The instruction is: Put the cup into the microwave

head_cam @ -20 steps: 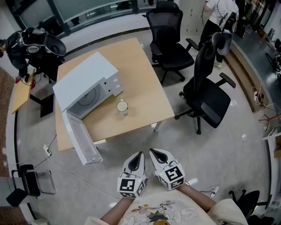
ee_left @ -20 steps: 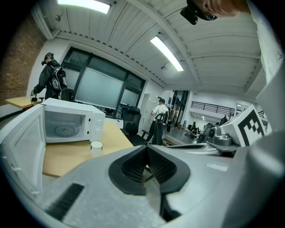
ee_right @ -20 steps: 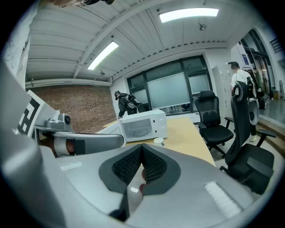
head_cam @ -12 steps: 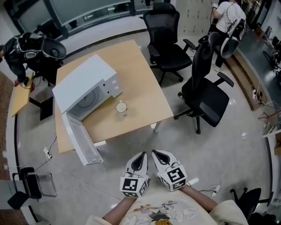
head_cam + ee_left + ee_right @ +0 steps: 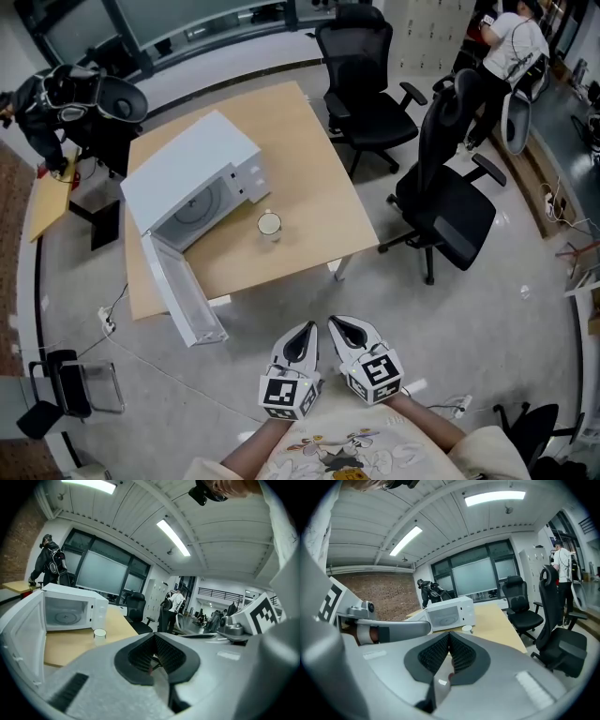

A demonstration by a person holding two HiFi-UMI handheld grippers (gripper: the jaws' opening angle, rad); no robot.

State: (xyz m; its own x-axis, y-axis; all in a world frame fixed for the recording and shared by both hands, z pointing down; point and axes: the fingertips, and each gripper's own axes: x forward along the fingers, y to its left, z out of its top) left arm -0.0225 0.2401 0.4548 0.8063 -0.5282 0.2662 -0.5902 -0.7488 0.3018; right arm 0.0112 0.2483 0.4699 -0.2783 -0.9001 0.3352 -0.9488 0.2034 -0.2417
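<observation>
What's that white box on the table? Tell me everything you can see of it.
It is a white microwave, boxy and smooth, standing on the wooden table. Its door is swung wide open, reaching past the table's near edge. Inside, a round turntable shows, and the cavity looks empty. A control panel sits beside the opening. A cup stands in front, not touching it.

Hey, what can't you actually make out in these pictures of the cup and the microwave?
Cup contents: too small in head view, side-on in left gripper view.
Microwave button labels: too small in every view.
Microwave door: largely hidden behind the left claw in right gripper view.
</observation>
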